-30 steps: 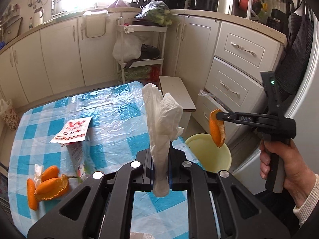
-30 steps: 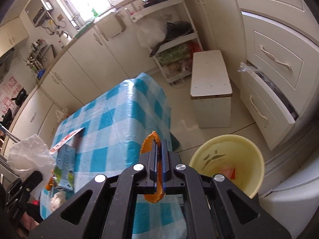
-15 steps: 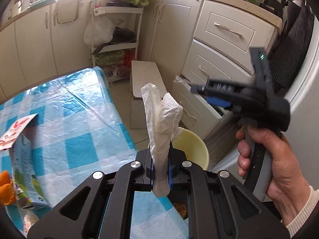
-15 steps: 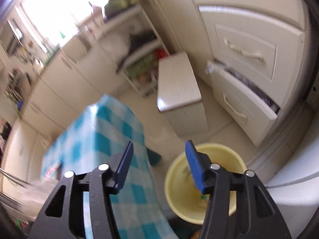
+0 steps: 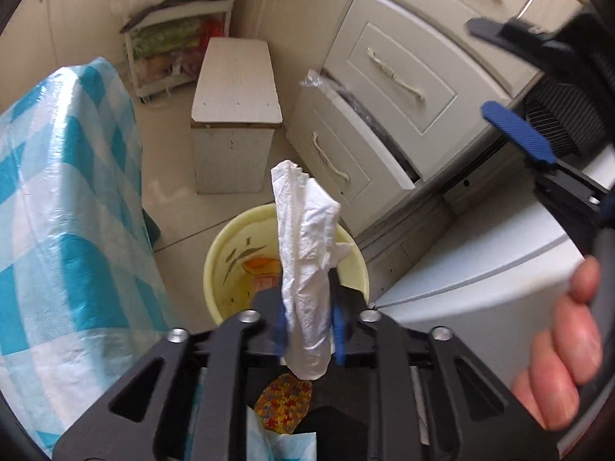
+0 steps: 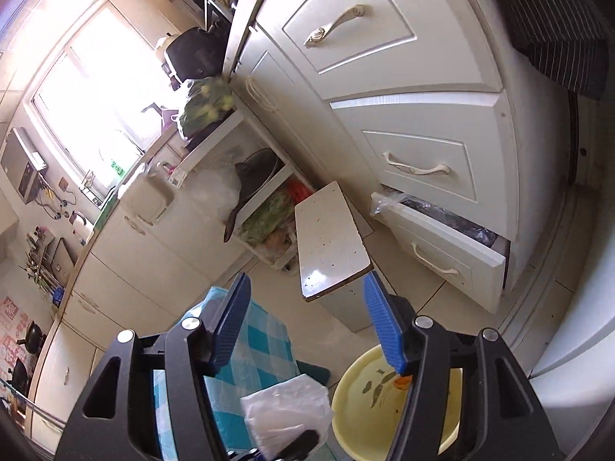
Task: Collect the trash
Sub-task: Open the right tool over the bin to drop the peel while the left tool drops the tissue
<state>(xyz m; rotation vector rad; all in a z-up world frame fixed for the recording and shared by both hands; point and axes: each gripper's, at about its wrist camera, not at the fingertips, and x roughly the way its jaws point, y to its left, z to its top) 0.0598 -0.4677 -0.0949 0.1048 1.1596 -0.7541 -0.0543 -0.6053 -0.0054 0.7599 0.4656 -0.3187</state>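
Note:
A crumpled white paper napkin point(image 5: 307, 238) stands upright between the fingers of my left gripper point(image 5: 309, 326), straight above the yellow bin point(image 5: 219, 253) on the floor. The jaws are opening and the blue pads have parted from the napkin. An orange peel point(image 5: 261, 265) lies inside the bin. My right gripper point(image 6: 307, 288) points over the bin point(image 6: 346, 403), its jaws opening wide with nothing between them. In the left wrist view it point(image 5: 499, 77) hangs at the upper right, held by a hand point(image 5: 557, 365). The napkin point(image 6: 288, 407) also shows at the bottom of the right wrist view.
The table with a blue checked cloth point(image 5: 69, 192) borders the bin on the left. A white stool point(image 5: 234, 77) stands behind it. A lower drawer point(image 5: 346, 130) hangs ajar on the right, beside a white appliance point(image 5: 480, 269). A shelf rack point(image 6: 246, 176) holds bags and a pan.
The right gripper let go of the orange peel, which now lies in the bin, and turned upward. The left gripper carried the napkin from the table to above the bin and its jaws parted.

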